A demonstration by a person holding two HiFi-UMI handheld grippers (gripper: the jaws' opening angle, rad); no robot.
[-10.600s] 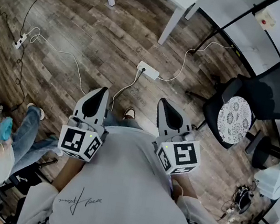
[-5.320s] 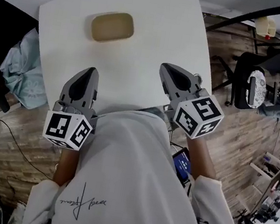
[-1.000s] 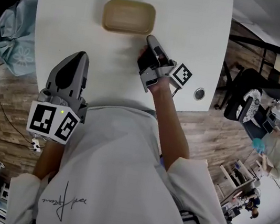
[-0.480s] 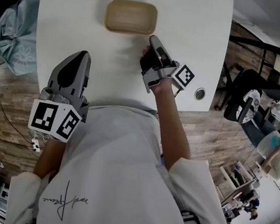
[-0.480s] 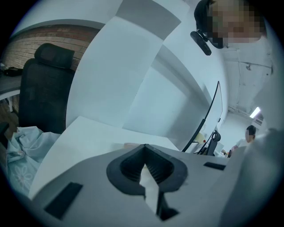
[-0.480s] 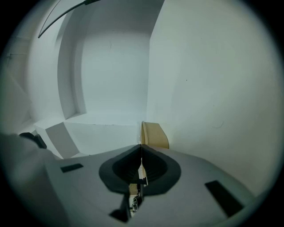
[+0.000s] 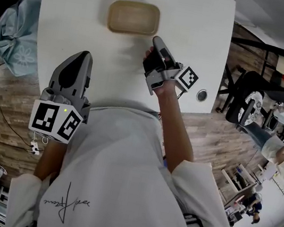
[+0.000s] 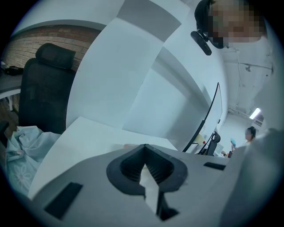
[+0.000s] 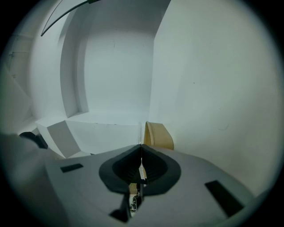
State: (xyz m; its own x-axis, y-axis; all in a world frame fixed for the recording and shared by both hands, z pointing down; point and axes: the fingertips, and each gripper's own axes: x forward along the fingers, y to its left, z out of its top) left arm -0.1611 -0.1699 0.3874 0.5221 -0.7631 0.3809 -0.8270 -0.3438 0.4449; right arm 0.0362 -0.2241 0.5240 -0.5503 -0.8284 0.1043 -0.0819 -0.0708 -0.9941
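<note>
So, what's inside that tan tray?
The tan tray looks empty: the head view shows its bare bottom. The right gripper near it sees only the wall, inside hidden.

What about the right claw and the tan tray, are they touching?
Cannot tell. Head view puts the right claw at a corner of the tan tray, neither gap nor contact plain; right gripper view doesn't settle it.

White rounded-corner table top (image 7: pixel 84 9) across the upper middle of the head view, shallow tan oblong tray (image 7: pixel 133 18) at its upper centre, small round grey grommet (image 7: pixel 202 95) at its right edge
</note>
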